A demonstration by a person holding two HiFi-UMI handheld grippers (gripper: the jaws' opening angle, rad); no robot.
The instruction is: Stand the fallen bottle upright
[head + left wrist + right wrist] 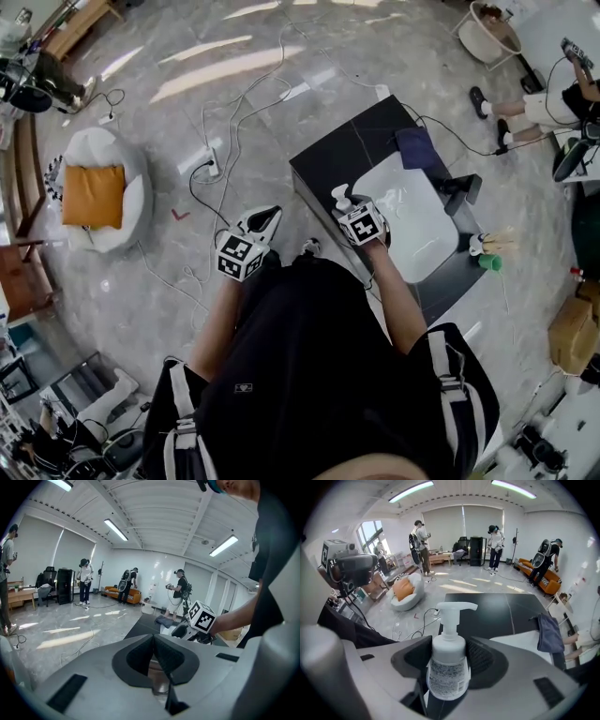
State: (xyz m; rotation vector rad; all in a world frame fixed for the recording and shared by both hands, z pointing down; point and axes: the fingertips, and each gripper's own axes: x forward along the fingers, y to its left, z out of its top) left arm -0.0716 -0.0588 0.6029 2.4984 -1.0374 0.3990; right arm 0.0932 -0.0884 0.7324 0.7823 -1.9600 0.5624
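hidden: bottle (449, 646) base, behind right gripper (448, 660) | too small: print on bottle's label (447, 679) | head view: bottle body behind right gripper

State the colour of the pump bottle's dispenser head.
White; the pump bottle shows best in the right gripper view.

top (309, 375): black, short sleeves | shoulder straps (448, 370): dark webbing, white edges, dark buckles | left gripper (264, 221): light grey moulded shell, black ribbed pads, black-and-white marker cube (239, 258) | right gripper (345, 204): identical build
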